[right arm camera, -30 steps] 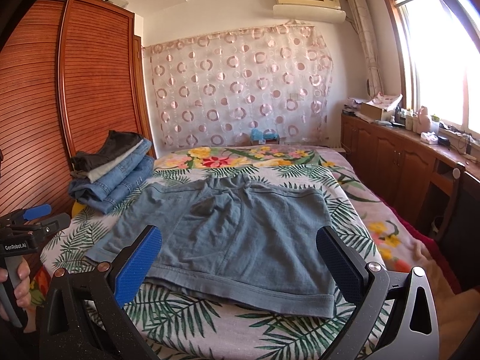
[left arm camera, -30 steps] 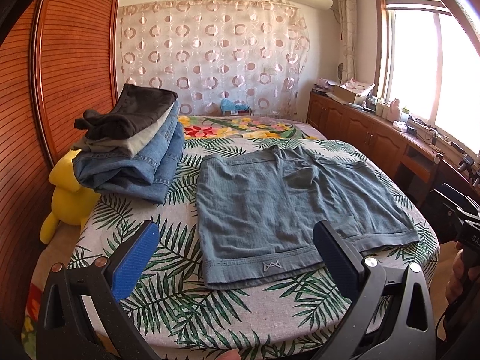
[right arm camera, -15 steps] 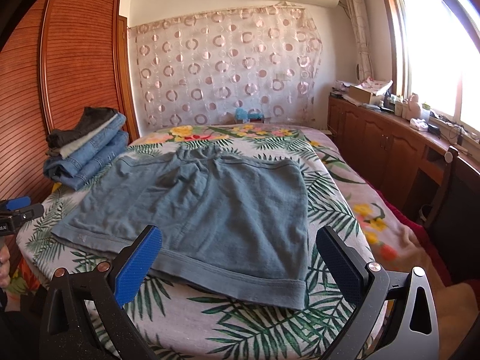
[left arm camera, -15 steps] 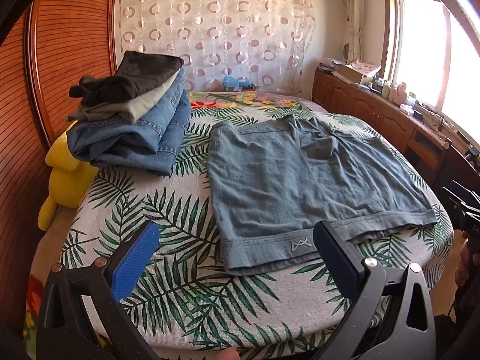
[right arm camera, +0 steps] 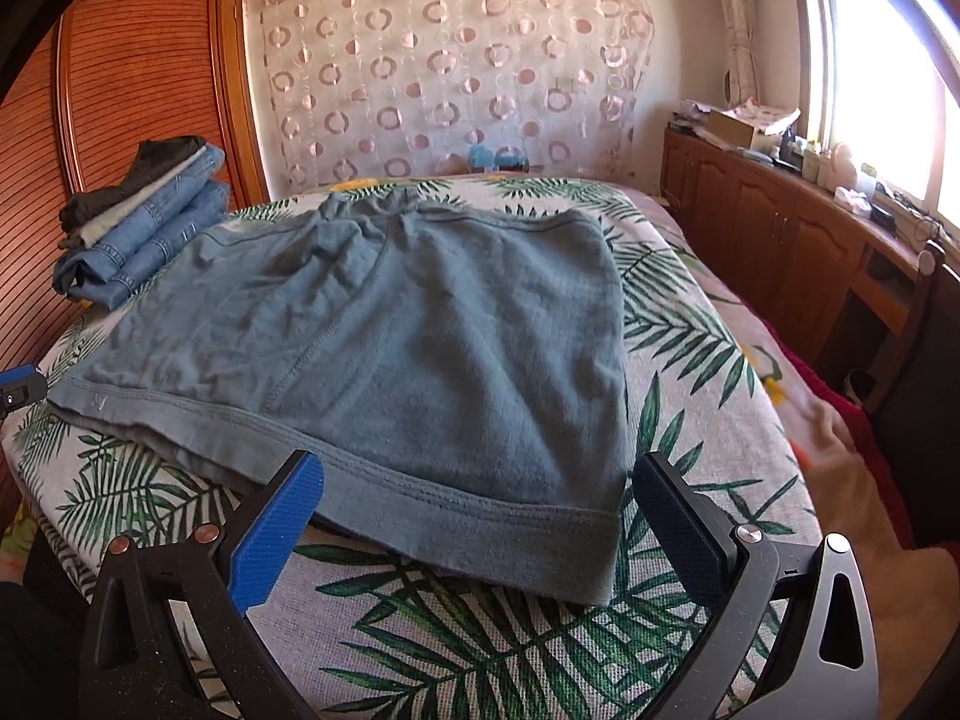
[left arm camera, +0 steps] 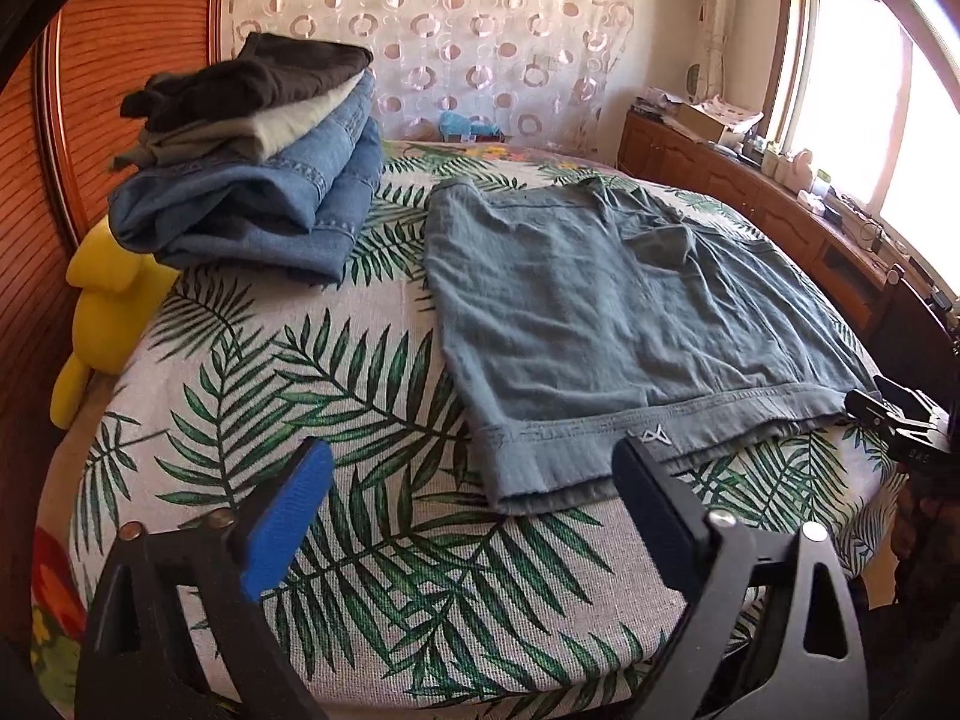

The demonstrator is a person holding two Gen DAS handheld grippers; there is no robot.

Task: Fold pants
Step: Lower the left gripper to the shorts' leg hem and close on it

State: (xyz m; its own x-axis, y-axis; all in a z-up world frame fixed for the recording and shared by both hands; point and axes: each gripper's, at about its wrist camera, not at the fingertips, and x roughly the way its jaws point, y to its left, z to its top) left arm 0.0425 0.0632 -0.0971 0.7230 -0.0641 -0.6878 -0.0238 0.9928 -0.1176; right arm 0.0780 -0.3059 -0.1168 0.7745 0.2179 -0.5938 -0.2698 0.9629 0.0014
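A pair of grey-blue shorts lies flat on the leaf-print bed, hem edge toward me; it also shows in the right wrist view. My left gripper is open and empty, just above the bed at the shorts' near left corner. My right gripper is open and empty, its fingers to either side of the near right hem corner. The right gripper shows at the right edge of the left wrist view, beside the hem.
A stack of folded jeans and pants sits at the bed's far left, also in the right wrist view. A yellow plush toy hangs at the left edge. Wooden cabinets line the right wall; a wardrobe stands left.
Both grippers have moved forward and down toward the shorts' near hem. The shorts have not moved. Both grippers stay open.
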